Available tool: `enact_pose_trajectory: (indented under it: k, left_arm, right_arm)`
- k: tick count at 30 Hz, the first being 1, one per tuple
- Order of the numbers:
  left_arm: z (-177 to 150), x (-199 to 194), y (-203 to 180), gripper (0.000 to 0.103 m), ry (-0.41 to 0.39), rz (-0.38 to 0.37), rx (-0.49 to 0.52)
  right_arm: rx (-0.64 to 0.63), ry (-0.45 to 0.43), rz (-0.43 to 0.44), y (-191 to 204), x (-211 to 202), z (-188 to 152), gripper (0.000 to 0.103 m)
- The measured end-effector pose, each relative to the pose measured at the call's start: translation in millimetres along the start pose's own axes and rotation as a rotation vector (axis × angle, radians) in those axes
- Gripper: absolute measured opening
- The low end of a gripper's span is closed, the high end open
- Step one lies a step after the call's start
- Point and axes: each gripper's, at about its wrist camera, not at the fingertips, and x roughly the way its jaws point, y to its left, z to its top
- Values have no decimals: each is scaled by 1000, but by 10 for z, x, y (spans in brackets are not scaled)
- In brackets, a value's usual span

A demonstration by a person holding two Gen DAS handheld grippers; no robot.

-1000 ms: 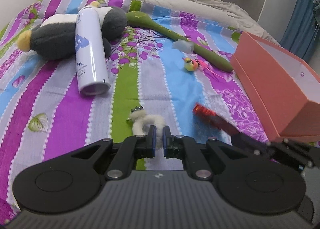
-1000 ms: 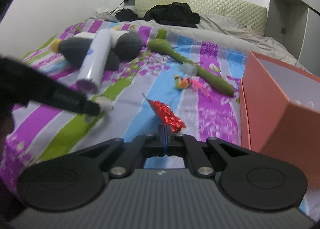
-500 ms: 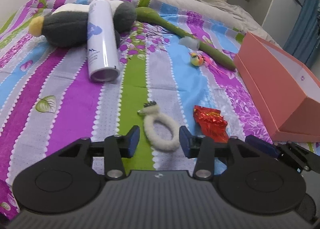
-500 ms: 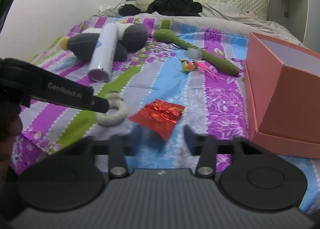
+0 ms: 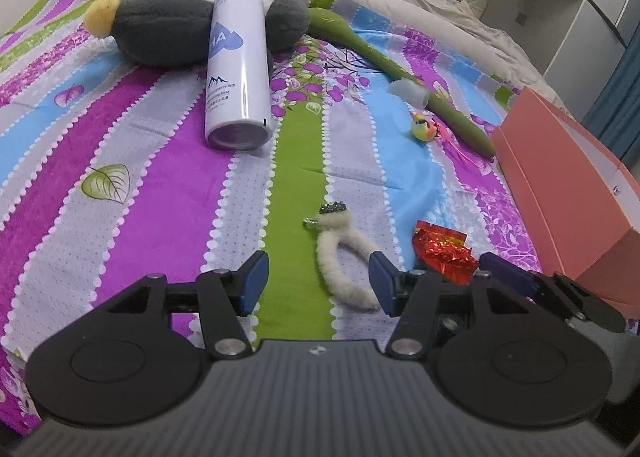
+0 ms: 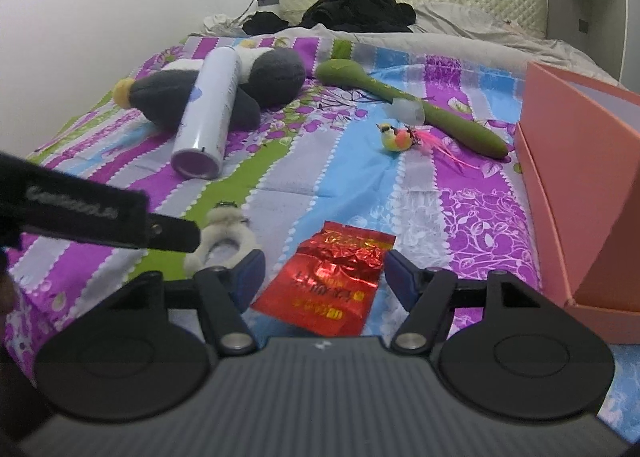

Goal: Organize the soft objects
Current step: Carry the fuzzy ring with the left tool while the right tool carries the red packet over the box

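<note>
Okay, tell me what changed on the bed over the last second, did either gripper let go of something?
Both let go. The left gripper, shut on the fluffy white hair tie a second ago, opened and left it on the bedspread. The right gripper, shut on the red foil packet, opened too; the packet lies flat between its fingers. The spray can, plush penguin, toy bird and pink box stayed put.

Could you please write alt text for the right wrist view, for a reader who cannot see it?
The open right gripper hovers over a red foil packet lying on a striped bedspread, with a fluffy white hair tie to its left beside the left gripper's finger. Farther back lie a white spray can across a grey plush toy, and a pink box at right.
</note>
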Motion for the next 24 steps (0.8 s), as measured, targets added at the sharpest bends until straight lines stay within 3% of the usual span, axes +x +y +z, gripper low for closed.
enact_pose_trajectory:
  k: [6, 8, 16, 20, 24]
  left_arm:
    - [-9, 43, -23, 61, -2, -14, 0]
    - [-8, 62, -39, 61, -2, -20, 4]
    - [-27, 166, -79, 61, 23, -42, 16]
    - [-53, 213, -144, 61, 33, -76, 55]
    - [-101, 248, -273, 61, 19, -61, 137]
  right_arm:
    - [1, 39, -38, -34, 165, -18, 66]
    - [2, 49, -43, -42, 182, -24, 59]
    - [-9, 24, -61, -118, 17, 14, 57]
    - [-2, 40, -89, -198, -56, -15, 57]
    - [6, 55, -88, -250, -109, -45, 56]
